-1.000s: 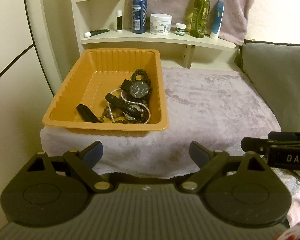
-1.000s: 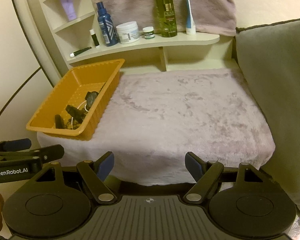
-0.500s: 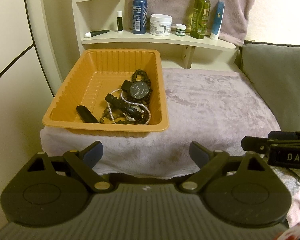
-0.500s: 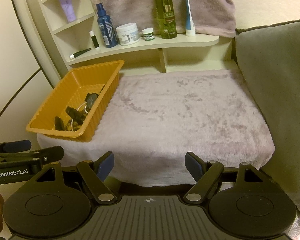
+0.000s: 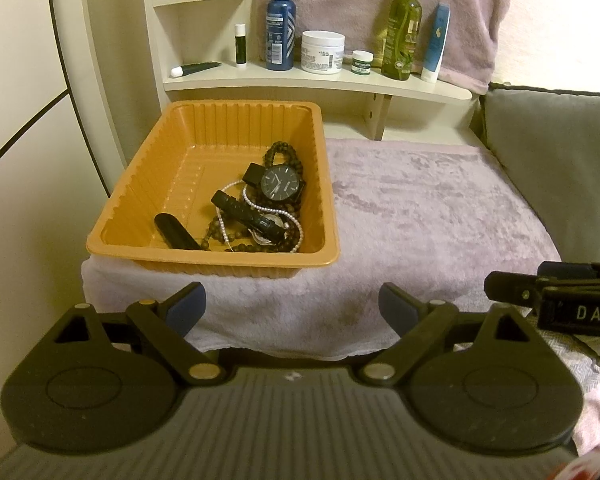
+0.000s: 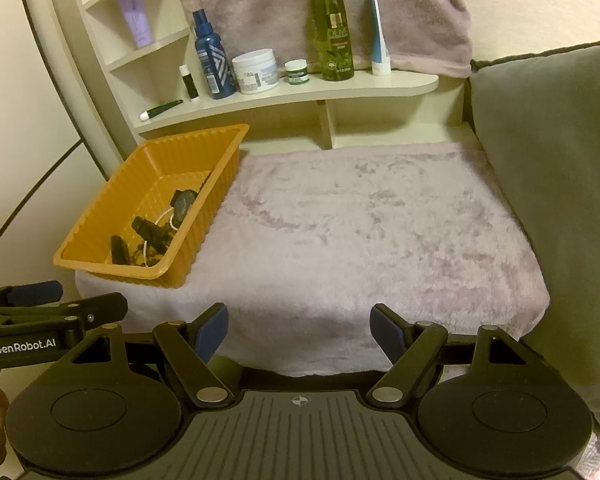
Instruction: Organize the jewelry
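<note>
An orange plastic tray [image 5: 148,168] [image 6: 220,168] sits on the left part of a lilac plush cloth [image 5: 420,208] [image 6: 360,220]. Inside lie a black watch [image 5: 281,184], a second dark watch [image 5: 248,216], a white pearl strand [image 5: 252,204], brown bead strings [image 5: 284,152] and a black tube [image 5: 176,232]. My left gripper [image 5: 292,308] hangs open just before the cloth's front edge, nothing between its fingers. My right gripper [image 6: 300,328] is open too, in front of the cloth's middle, holding nothing.
A cream shelf [image 5: 320,84] [image 6: 292,96] behind the cloth carries a blue spray bottle [image 5: 280,20], a white jar [image 5: 323,52], a green bottle [image 6: 332,32] and tubes. A grey cushion [image 6: 548,180] stands at the right. A pink towel [image 6: 320,0] hangs at the back.
</note>
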`<state>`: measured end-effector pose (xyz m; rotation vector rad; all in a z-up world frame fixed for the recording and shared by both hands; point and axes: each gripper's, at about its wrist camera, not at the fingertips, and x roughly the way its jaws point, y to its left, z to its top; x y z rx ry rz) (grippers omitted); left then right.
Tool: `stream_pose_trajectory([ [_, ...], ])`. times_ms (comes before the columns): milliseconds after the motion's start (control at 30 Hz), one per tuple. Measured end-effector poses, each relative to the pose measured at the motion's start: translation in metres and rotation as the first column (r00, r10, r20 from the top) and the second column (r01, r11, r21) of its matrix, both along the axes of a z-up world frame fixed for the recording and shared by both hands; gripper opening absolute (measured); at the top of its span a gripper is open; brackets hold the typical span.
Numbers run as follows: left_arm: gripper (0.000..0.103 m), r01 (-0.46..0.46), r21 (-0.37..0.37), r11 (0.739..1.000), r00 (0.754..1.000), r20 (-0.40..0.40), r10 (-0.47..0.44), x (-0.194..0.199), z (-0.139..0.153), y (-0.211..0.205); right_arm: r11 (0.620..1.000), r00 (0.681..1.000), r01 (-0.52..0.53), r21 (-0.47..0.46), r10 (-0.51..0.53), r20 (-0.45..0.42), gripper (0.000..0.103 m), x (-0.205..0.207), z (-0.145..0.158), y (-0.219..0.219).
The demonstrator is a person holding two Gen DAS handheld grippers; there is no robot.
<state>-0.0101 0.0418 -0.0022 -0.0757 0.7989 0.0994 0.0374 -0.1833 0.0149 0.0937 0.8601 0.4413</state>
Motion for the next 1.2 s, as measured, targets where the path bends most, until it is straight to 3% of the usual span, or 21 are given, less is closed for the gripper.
stream_pose_trajectory([
  [1200, 0.092, 0.0, -0.002, 1.0, 1.0, 0.0, 0.0, -0.0002, 0.0, 0.0004, 1.0, 1.0, -0.003, 0.004, 0.003, -0.002, 0.078, 0.0003, -0.0006, -0.0007],
])
